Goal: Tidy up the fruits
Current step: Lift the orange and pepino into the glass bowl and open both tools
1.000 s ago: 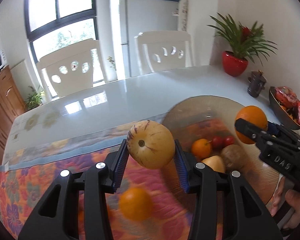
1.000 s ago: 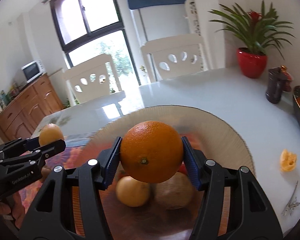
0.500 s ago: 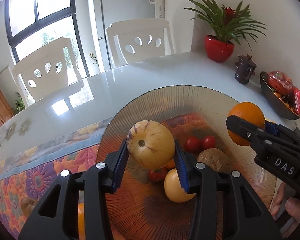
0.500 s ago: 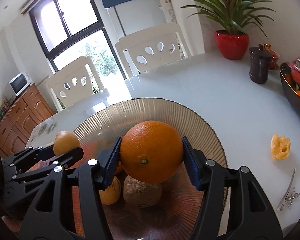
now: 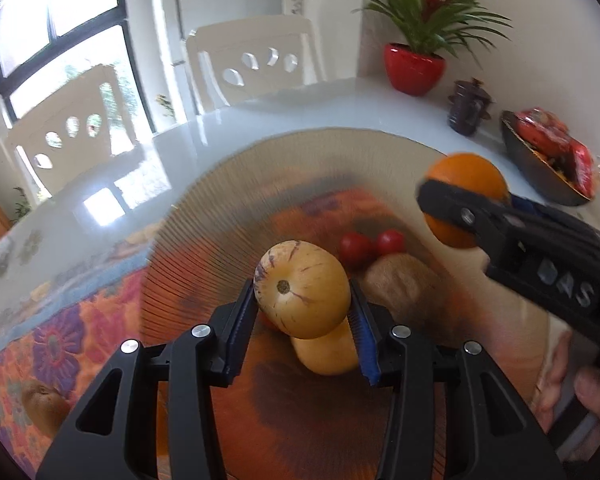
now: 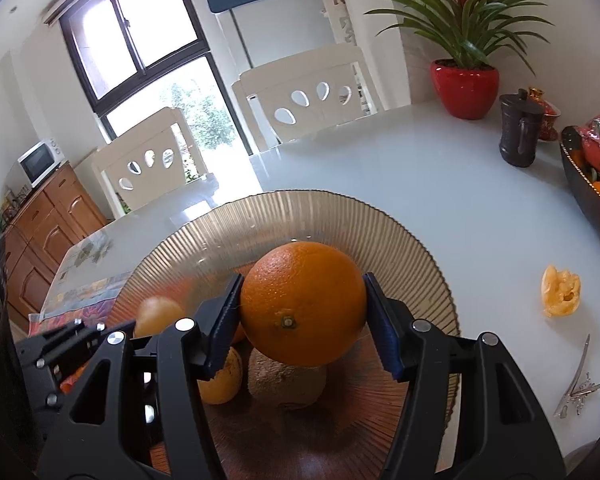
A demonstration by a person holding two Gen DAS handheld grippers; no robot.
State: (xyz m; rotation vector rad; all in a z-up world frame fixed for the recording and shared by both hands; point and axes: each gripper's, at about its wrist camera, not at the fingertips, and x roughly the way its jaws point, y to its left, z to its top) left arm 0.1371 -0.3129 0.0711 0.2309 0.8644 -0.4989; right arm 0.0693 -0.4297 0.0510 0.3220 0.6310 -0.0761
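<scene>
while both tools are loaded: two fruits are in the air over the ribbed glass bowl (image 6: 428, 256), neither set down yet.
left gripper (image 5: 304, 322): clenched on a pale yellow fruit with purple streaks (image 5: 302, 288), held above the bowl's middle.
right gripper (image 6: 302, 322): clamped around an orange (image 6: 304, 304), held over the bowl nearer its right side; the holder's hand (image 5: 580, 380) shows at the edge of the left view.
already in the bowl: two small red tomatoes (image 5: 372, 242), a brown kiwi-like fruit (image 6: 286, 382), a yellow fruit (image 5: 326, 350) under the left gripper; part of another fruit is hidden behind the jaws.
still outside: one brownish fruit (image 5: 46, 404) lies on the floral cloth (image 5: 60, 340) left of the bowl; blurred, so its kind is unclear.
not part of the job, by my reading: the orange scrap (image 6: 560, 290) and the dark dish of packets (image 6: 588, 184) on the white table (image 6: 420, 168).
progress: well past halfway, i judge; two drops and at least one more pick remain.
</scene>
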